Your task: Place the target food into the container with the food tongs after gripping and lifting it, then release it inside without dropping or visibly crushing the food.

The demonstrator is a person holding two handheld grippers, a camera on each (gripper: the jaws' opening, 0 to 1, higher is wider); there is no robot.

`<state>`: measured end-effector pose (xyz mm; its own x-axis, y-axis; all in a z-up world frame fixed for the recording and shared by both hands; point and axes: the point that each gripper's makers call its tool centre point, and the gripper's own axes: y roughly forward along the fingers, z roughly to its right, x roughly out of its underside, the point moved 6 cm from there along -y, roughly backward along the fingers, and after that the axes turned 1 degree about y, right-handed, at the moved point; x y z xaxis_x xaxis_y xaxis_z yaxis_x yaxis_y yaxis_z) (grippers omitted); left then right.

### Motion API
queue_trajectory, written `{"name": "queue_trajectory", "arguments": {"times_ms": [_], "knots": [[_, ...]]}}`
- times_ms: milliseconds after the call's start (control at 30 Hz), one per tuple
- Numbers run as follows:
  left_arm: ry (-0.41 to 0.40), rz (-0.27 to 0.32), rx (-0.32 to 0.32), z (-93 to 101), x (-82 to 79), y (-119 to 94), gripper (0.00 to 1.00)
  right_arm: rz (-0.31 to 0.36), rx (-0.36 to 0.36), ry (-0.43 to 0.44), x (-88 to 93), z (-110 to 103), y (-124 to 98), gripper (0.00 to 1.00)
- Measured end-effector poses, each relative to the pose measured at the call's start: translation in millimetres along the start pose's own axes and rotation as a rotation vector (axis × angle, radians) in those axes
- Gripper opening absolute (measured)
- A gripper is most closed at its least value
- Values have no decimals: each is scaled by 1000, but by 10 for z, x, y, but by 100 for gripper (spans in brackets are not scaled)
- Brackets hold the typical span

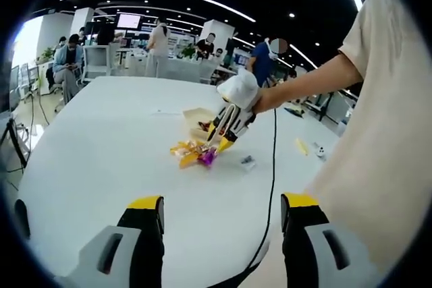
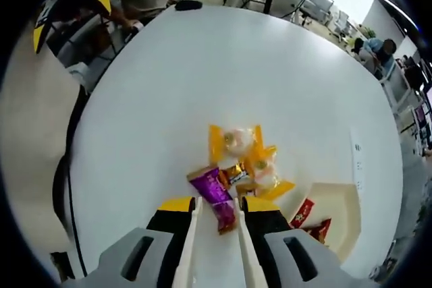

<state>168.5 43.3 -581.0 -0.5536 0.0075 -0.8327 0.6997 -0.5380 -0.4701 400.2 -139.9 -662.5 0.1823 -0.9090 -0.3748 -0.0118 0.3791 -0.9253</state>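
The table (image 2: 202, 79) is plain white. Between the black, yellow-tipped jaws of the right tool (image 2: 217, 224) lies a purple packet (image 2: 214, 197) with a dark red end. Just beyond it sit yellow-orange wrapped snacks (image 2: 246, 153). Beside the tool, the cream container (image 2: 341, 217) holds red packets (image 2: 310, 220).

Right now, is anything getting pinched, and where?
Yes. The tongs in the right gripper pinch the purple snack packet at its lower end. The left gripper holds nothing.
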Motion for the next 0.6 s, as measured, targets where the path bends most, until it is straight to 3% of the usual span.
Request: {"name": "queue_trajectory", "arguments": {"times_ms": [600], "knots": [[-31,-3,-5,58,72,-5,71,-15,-10,-35,-45,50,71,27]]}}
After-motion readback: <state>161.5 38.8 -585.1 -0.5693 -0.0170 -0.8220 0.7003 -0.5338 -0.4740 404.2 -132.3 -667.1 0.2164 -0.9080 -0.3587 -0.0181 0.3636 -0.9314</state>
